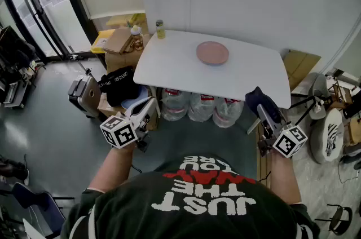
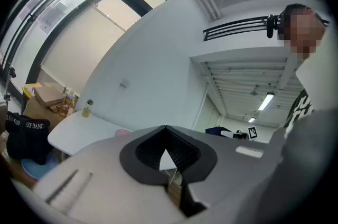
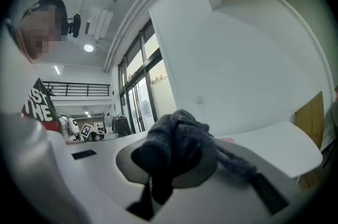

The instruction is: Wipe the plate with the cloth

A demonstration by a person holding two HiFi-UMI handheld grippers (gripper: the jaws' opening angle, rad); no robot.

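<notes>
A pink plate (image 1: 212, 53) lies on the white table (image 1: 169, 66), towards its far side. Both grippers are held level in front of the table's near edge, well short of the plate. My left gripper (image 1: 150, 105) is shut with nothing between its pads (image 2: 177, 157). The plate (image 2: 122, 133) shows as a small pink spot beyond it. My right gripper (image 1: 265, 114) is shut on a dark grey cloth (image 1: 260, 100), which bunches over the jaws. In the right gripper view the cloth (image 3: 177, 143) hides most of the jaws, and a sliver of the plate (image 3: 228, 139) shows behind it.
A small bottle (image 1: 160, 29) and a jar (image 1: 135, 35) stand at the table's far left corner. Large water bottles (image 1: 200, 105) sit under the table. Cardboard boxes (image 1: 118, 40), a black bag (image 1: 118, 85) and a suitcase (image 1: 84, 94) crowd the floor at left.
</notes>
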